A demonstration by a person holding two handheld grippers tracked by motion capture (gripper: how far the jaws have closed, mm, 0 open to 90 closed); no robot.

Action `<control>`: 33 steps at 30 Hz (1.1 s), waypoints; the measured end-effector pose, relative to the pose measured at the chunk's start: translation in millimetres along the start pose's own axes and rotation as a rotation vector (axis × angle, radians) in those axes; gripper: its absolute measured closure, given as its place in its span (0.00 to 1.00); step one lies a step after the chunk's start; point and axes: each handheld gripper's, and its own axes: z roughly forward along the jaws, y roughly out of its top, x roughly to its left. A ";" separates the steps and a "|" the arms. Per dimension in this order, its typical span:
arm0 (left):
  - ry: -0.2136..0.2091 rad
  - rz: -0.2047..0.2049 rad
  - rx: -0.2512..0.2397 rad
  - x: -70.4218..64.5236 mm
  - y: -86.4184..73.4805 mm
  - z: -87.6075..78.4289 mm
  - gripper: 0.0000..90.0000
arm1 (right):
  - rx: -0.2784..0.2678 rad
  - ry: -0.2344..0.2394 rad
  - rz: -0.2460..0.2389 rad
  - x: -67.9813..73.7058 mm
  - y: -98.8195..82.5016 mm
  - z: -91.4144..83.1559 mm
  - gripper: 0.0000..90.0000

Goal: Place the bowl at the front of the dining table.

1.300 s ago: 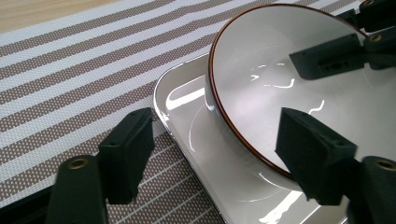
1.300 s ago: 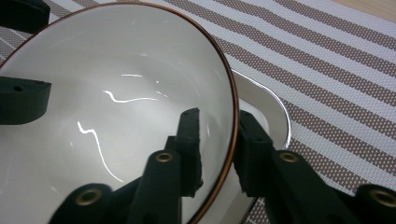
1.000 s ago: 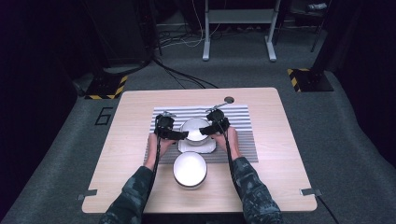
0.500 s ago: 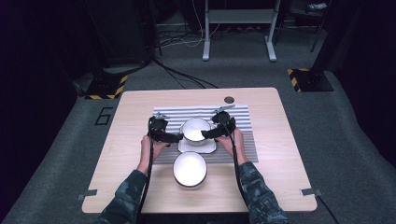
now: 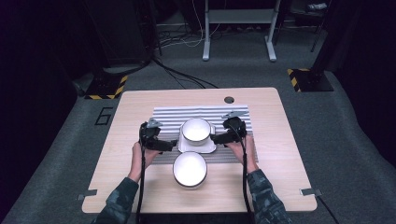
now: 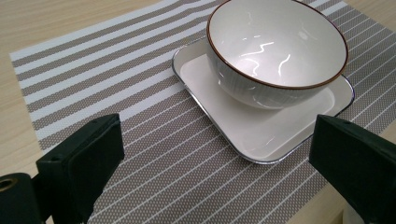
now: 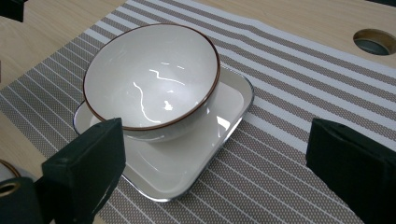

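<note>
A white bowl with a brown rim [image 5: 195, 129] [image 6: 275, 44] [image 7: 152, 77] stands upright on a white square plate [image 5: 209, 147] [image 6: 275, 135] [image 7: 187, 158], in the middle of a striped placemat [image 5: 168, 114]. My left gripper [image 5: 169, 145] [image 6: 215, 182] hovers just left of the plate, open, with nothing between its jaws. My right gripper [image 5: 215, 138] [image 7: 215, 177] is just right of the plate, also open and holding nothing. Both pairs of jaws have just been opening.
A second white bowl [image 5: 190, 169] sits on the wooden table [image 5: 280, 154] in front of the placemat, between the person's forearms. A round hole [image 5: 229, 99] [image 7: 375, 41] lies in the tabletop behind the mat. Dark floor with cables surrounds the table.
Both grippers have let go of the bowl and drawn back sideways from it, left one leftward, right one rightward. The bowl now rests level on the plate.
</note>
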 end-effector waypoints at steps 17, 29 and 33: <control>0.035 -0.008 -0.006 6.3 -31.4 -24.6 0.03 | -0.032 -0.063 -0.016 -7.2 -35.5 -41.0 0.04; 0.073 -0.017 -0.011 13.4 -51.8 -38.6 0.02 | -0.038 -0.104 -0.007 -14.6 -59.9 -60.6 0.04; 0.084 -0.017 -0.010 15.7 -57.4 -44.3 0.02 | -0.041 -0.113 0.002 -17.3 -65.6 -64.7 0.04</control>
